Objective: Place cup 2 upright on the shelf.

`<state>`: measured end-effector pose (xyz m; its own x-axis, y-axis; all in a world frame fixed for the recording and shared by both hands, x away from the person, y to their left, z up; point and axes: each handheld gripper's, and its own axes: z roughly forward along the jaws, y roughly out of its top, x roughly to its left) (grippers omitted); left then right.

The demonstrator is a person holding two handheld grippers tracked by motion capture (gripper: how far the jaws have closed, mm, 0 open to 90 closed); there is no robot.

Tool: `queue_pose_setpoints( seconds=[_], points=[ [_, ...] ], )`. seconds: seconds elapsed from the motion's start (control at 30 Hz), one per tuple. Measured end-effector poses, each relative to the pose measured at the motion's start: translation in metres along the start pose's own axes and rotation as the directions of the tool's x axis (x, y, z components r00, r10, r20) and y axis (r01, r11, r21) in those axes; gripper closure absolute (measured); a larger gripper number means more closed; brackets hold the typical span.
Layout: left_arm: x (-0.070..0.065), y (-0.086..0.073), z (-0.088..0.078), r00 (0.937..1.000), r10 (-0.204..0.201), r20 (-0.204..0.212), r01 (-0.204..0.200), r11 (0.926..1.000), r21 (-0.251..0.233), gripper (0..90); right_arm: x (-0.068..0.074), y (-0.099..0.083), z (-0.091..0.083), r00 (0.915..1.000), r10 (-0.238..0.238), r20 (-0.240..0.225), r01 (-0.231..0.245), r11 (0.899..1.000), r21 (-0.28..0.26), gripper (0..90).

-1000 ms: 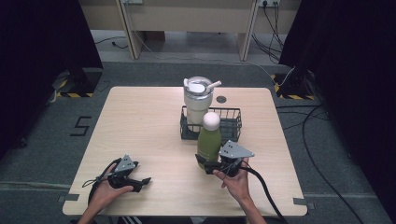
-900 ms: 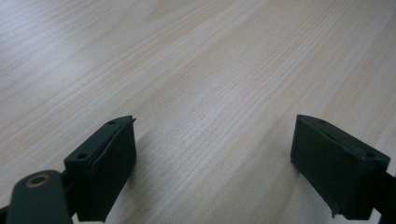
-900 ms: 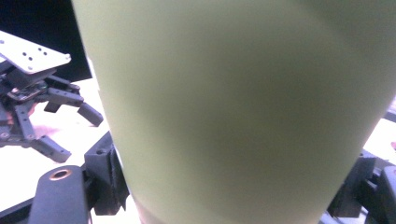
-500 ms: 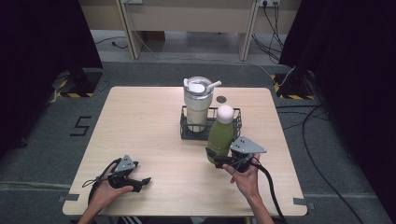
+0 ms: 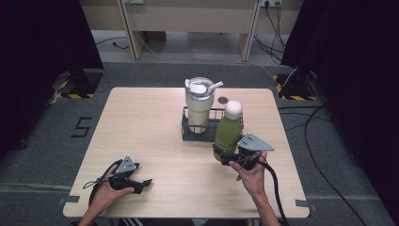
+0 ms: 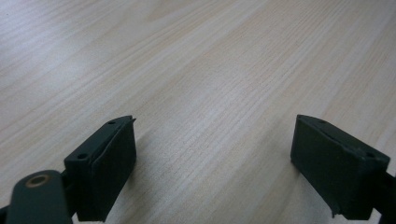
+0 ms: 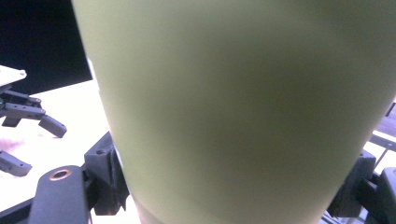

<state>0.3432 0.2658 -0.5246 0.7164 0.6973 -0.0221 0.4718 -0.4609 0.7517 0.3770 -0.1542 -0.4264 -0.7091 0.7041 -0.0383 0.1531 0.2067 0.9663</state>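
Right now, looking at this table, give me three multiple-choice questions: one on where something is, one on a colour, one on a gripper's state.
1. Where does the white tumbler stand?
A. in the wire basket
B. on the floor
C. beside the left gripper

2. What colour is the held bottle?
A. red
B. olive green
C. blue

3. How is the left gripper?
A. shut on a cup
B. shut on a cable
C. open, holding nothing

Answers: 1 A, the basket's rim surrounds its base. 2 B, its green body sits between the right gripper's jaws. 3 C, bare wood shows between its jaws.
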Motion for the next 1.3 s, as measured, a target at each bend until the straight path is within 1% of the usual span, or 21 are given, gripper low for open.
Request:
queue_pose_setpoints(
  seconds=[0.23,0.5,0.6,0.8,0.9,1.03,1.3],
  points=[
    [0.000,0.000,0.000,1.0000,0.000,0.000,0.000,1.0000,0.000,13.7,-0.006,0.004,-0.002,0.9998,0.006,0.019,-0.006,1.000,-0.001,20.7],
    [0.000,0.000,0.000,1.0000,0.000,-0.001,0.000,1.0000,-0.001,13.7,-0.012,0.010,-0.002,0.9995,0.012,0.028,-0.012,1.000,0.008,20.7],
    [0.000,0.000,0.000,1.0000,0.000,0.000,0.000,1.0000,0.000,13.7,-0.014,0.011,-0.001,0.9994,0.010,0.032,-0.010,1.000,0.003,20.7],
    [0.000,0.000,0.000,1.0000,0.000,0.000,0.000,1.0000,0.000,13.7,-0.017,0.015,0.000,0.9990,0.023,0.039,-0.023,1.000,0.001,20.7],
    [0.000,0.000,0.000,1.0000,0.000,0.000,0.000,1.0000,-0.001,13.7,-0.019,0.017,0.000,0.9989,0.015,0.043,-0.015,1.000,-0.001,20.6],
    [0.000,0.000,0.000,1.0000,0.000,-0.001,0.000,1.0000,-0.001,13.7,-0.021,0.020,0.002,0.9987,0.019,0.047,-0.019,1.000,-0.004,20.7],
    [0.000,0.000,0.000,1.0000,0.000,0.000,0.000,1.0000,0.000,13.7,-0.024,0.024,0.004,0.9983,0.026,0.053,-0.026,1.000,0.001,20.7]
  ],
)
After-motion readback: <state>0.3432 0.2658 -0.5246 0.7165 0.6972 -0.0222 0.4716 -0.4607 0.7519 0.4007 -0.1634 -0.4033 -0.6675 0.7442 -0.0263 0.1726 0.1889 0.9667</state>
